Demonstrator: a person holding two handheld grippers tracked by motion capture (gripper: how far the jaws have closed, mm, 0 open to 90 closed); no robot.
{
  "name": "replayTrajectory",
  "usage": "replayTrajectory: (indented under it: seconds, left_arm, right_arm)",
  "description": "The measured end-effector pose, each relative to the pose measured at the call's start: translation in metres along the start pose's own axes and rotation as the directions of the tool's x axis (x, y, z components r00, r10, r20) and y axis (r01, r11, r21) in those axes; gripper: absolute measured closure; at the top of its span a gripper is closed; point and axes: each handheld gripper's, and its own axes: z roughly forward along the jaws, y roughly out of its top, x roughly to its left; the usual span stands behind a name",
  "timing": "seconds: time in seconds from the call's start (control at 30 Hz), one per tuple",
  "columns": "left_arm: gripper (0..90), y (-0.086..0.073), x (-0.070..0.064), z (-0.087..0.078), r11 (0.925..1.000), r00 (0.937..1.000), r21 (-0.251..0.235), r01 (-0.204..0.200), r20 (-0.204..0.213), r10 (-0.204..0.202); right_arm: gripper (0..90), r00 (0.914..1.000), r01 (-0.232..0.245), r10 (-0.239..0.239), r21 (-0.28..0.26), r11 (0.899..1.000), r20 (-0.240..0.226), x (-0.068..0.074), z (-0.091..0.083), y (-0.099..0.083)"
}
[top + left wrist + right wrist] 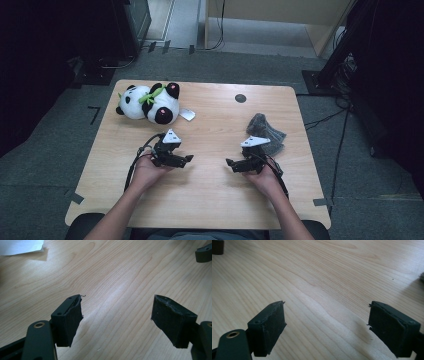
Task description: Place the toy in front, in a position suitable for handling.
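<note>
A plush panda [150, 103] with a green bow lies on its side at the table's far left, a white tag [187, 114] beside it. A dark grey folded cloth [265, 132] lies at the right. My left gripper [188, 159] rests near the table's middle, pointing right, open with bare wood between its pads [70, 322]. My right gripper [229, 163] faces it, pointing left, also open and empty, its pads [269, 327] wide apart. The cloth sits just behind the right gripper. The white tag [21, 247] shows in the left gripper view's top left corner.
The wooden table [210, 200] has a round dark cable hole [240, 98] near its far edge. Dark stands and cables crowd the floor at the right [340, 75] and back left. Bare wood stretches between and in front of the two grippers.
</note>
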Motion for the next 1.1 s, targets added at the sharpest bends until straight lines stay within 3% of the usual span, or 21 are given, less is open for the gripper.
replayTrajectory:
  seconds: [0.37,0.6,0.67,0.73,0.87,0.97,1.1]
  left_arm:
    - [24.0,0.006,0.01,-0.017,0.9997,0.9999,-0.023,-0.011,0.005,0.011]
    - [26.2,0.01,0.023,-0.022,0.9999,0.9999,-0.014,-0.009,0.011,0.009]
    - [34.5,0.011,0.026,-0.025,0.9998,0.9996,-0.015,-0.015,0.023,0.015]
    - [33.0,0.013,0.029,-0.028,0.9997,0.9997,-0.016,-0.02,0.01,0.02]
    - [25.6,0.014,0.036,-0.035,0.9995,0.9994,-0.032,-0.002,0.036,0.003]
    - [25.0,0.016,0.04,-0.039,0.9996,0.9996,-0.029,-0.006,0.029,0.007]
    - [34.1,0.021,0.051,-0.046,0.9982,0.9999,-0.059,0.007,0.015,-0.006]
  right_arm:
    - [20.8,0.9991,0.007,-0.007,-0.013,1.0,-0.043,-0.003,-0.008,0.014]
    - [21.6,0.998,0.055,-0.055,-0.019,0.998,-0.03,0.003,-0.009,0.022]
    - [21.6,0.9976,0.061,-0.061,-0.017,0.998,-0.03,0.004,-0.01,0.025]
    - [21.6,0.997,0.066,-0.066,-0.013,0.998,-0.04,0.005,-0.01,0.026]
    - [22.6,0.997,0.054,-0.054,-0.011,0.998,-0.056,0.003,-0.01,0.029]
    - [25.4,0.9967,0.043,-0.043,-0.01,0.999,-0.069,-0.001,-0.011,0.028]
    - [31.4,0.9967,0.041,-0.043,-0.021,0.999,-0.069,-0.006,-0.012,0.028]
